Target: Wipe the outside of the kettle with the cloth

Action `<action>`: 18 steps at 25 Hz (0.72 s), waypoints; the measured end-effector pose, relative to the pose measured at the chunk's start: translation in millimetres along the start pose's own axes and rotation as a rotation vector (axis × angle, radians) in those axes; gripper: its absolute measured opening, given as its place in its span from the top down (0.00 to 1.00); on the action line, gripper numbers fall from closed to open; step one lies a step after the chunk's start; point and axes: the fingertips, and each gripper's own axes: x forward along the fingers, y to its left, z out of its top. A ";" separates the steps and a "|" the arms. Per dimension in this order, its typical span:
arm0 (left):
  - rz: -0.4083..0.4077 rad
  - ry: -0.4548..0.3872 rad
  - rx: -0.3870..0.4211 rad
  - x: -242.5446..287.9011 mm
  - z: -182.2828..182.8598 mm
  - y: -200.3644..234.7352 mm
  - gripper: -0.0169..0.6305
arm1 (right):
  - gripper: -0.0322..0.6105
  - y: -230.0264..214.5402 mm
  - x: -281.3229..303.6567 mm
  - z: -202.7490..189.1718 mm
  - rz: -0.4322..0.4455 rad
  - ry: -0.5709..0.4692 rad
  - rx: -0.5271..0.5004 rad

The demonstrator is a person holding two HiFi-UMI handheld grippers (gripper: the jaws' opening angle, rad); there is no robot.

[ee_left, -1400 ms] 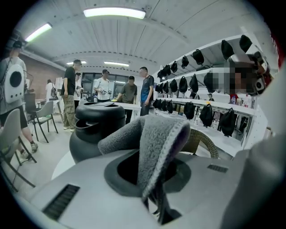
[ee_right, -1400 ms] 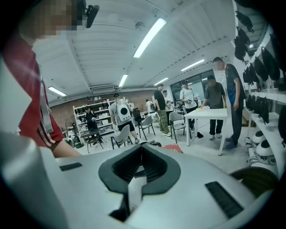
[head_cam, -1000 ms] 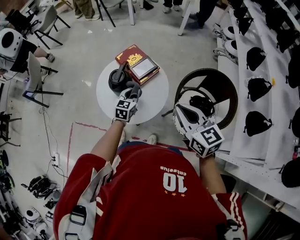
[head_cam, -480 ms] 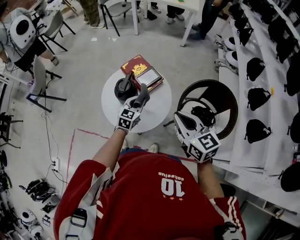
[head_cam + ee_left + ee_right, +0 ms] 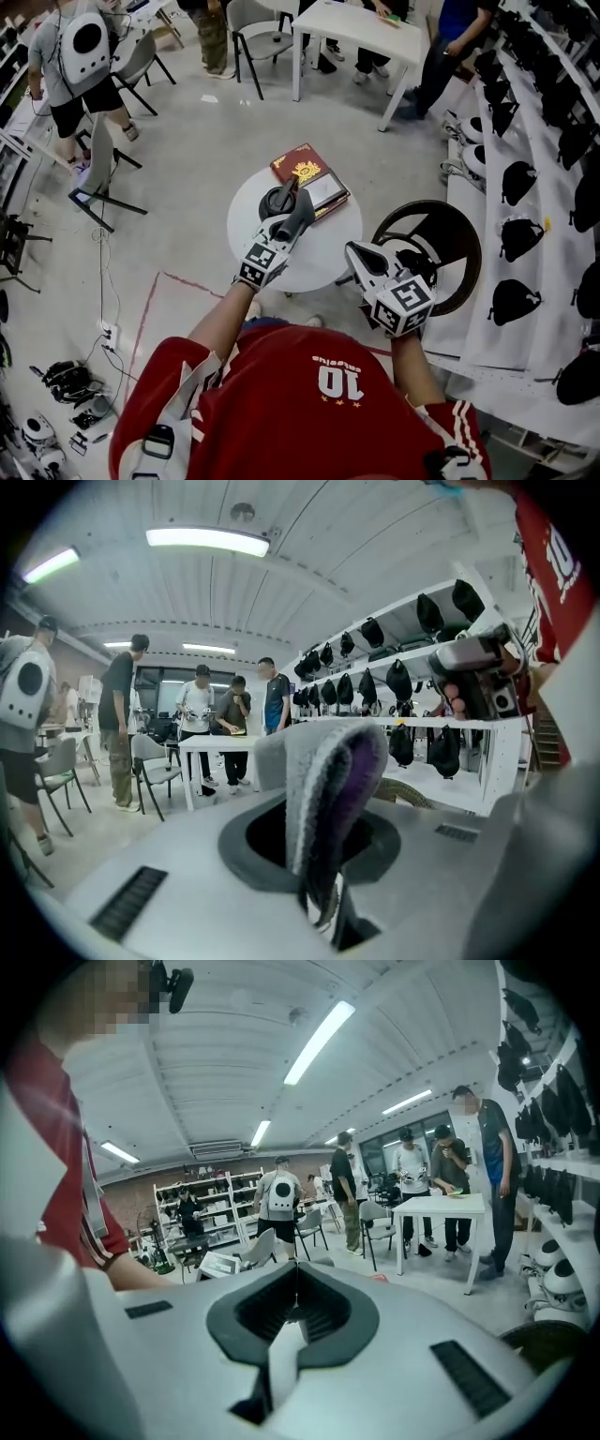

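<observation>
Head view: left gripper [image 5: 292, 217] near kettle [image 5: 277, 200]

The cloth [image 5: 328, 789] is soft, fuzzy fabric. My left hand-held gripper [image 5: 323, 897] looks like matt grey plastic; the kettle [image 5: 274, 200] is dark and smooth, the worktop [image 5: 328, 248] plain matt white.

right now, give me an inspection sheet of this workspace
surface: round white table
job's things: black kettle on the table; grey cloth in left gripper
clutter: red book with a flat device on it, beside kettle
grippers: left gripper shut on cloth; right gripper shut, empty, beside the table
cables: cable on floor, left
surroundings: people at a long white table; dark round chair; shelves of dark bags
</observation>
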 end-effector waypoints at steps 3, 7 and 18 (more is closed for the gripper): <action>0.017 -0.041 0.004 -23.4 14.8 21.0 0.91 | 0.92 12.9 17.7 9.0 0.007 0.003 -0.011; 0.054 -0.089 0.006 -58.3 28.1 57.1 0.91 | 0.92 29.9 40.4 15.9 0.008 0.008 -0.014; 0.081 -0.088 -0.003 -108.6 21.7 167.8 0.91 | 0.92 76.7 97.7 18.7 -0.036 0.010 0.006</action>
